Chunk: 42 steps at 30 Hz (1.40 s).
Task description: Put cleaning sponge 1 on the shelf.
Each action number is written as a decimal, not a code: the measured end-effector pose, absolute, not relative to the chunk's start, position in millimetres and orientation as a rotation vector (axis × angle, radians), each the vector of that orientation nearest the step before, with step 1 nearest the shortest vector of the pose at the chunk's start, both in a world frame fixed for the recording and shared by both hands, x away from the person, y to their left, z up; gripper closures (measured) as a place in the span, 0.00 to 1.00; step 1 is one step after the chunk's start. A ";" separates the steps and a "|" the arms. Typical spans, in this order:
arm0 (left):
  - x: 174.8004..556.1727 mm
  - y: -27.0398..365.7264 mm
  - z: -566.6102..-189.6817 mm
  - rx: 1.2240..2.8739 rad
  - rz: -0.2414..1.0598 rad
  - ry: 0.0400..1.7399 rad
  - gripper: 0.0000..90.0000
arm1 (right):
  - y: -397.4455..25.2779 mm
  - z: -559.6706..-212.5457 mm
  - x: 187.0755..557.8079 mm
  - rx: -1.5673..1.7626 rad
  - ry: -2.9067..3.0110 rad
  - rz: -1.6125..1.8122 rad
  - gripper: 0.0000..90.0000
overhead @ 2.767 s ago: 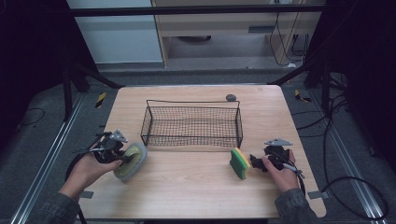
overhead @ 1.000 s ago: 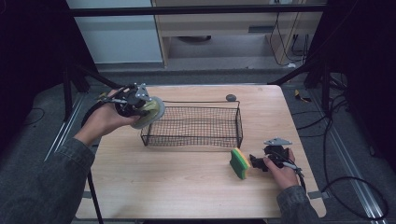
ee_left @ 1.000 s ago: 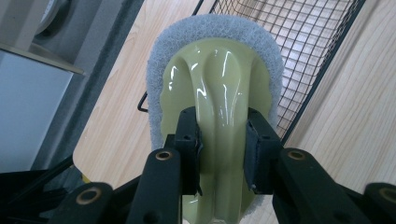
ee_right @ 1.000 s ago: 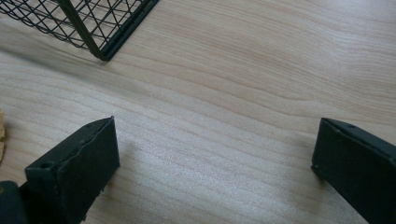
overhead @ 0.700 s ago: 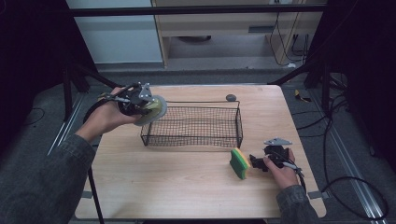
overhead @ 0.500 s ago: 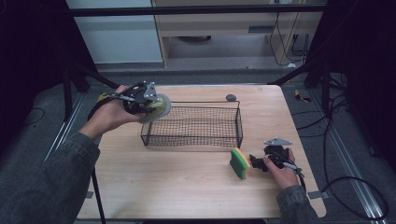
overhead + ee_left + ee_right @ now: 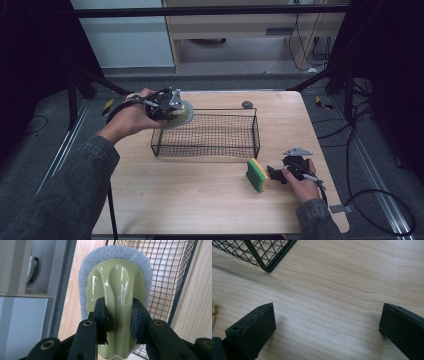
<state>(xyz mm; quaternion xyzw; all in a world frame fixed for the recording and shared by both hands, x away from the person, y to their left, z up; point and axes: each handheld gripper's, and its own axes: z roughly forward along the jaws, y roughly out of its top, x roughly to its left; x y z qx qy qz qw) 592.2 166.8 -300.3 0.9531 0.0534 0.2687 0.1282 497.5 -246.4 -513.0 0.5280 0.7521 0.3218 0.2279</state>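
Left gripper (image 7: 119, 322) pinched the glossy pale-green handle of a grey-padded scrubber (image 7: 116, 287), raised at the left end of the black wire mesh basket (image 7: 210, 135).

Seen from above, that scrubber (image 7: 181, 114) hung at about ten o'clock on the light wooden table (image 7: 190, 195). Right gripper (image 7: 327, 332) rested at four o'clock with jaws spread wide over bare wood, just beside a yellow-and-green sponge (image 7: 256, 175) standing on edge.
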 end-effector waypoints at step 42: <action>604.4 165.5 -325.9 2.871 0.800 0.037 0.77 | -246.4 -513.1 497.5 1.455 2.071 0.886 0.01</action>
